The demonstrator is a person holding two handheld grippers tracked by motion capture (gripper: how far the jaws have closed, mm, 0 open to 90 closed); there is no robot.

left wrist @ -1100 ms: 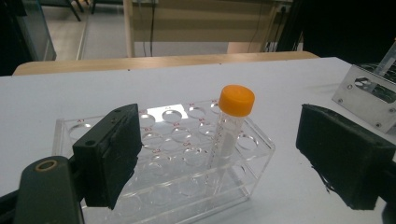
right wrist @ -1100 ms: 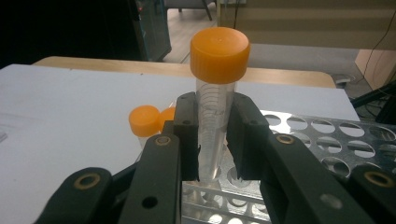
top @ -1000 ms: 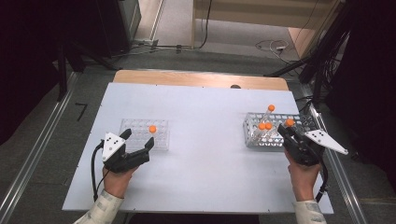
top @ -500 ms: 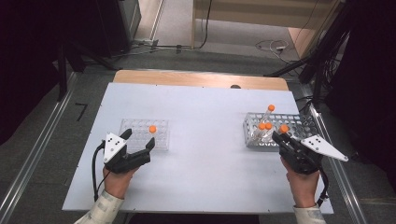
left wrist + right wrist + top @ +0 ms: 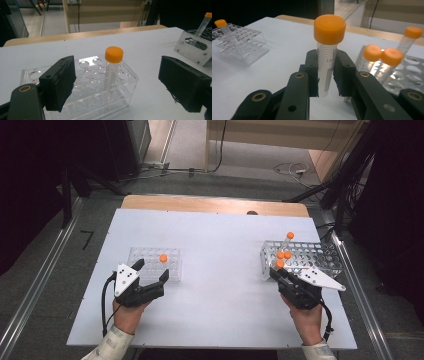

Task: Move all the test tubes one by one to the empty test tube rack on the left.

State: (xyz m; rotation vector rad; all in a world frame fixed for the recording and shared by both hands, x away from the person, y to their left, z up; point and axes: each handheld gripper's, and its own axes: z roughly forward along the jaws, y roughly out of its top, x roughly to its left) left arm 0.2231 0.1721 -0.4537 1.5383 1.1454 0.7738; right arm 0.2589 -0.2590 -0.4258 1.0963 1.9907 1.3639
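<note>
An orange-capped clear plastic tube (image 5: pixel 327 57) is clamped upright in the right claw (image 5: pixel 325 75), apparently for transfer from the perforated metal rack (image 5: pixel 320 255). The left claw (image 5: pixel 120 82) is held wide open before the clear acrylic rack (image 5: pixel 87 100), probably to steady it.

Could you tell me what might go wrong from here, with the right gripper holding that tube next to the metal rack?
1. The right gripper pinches the orange-capped tube on its smooth wall, below the cap; it could slip or tilt between the pads.
2. The three tubes standing in the metal rack are close by, one leaning; a careless swing might knock them.
3. The clear rack looks light; the open left gripper could nudge it.
</note>
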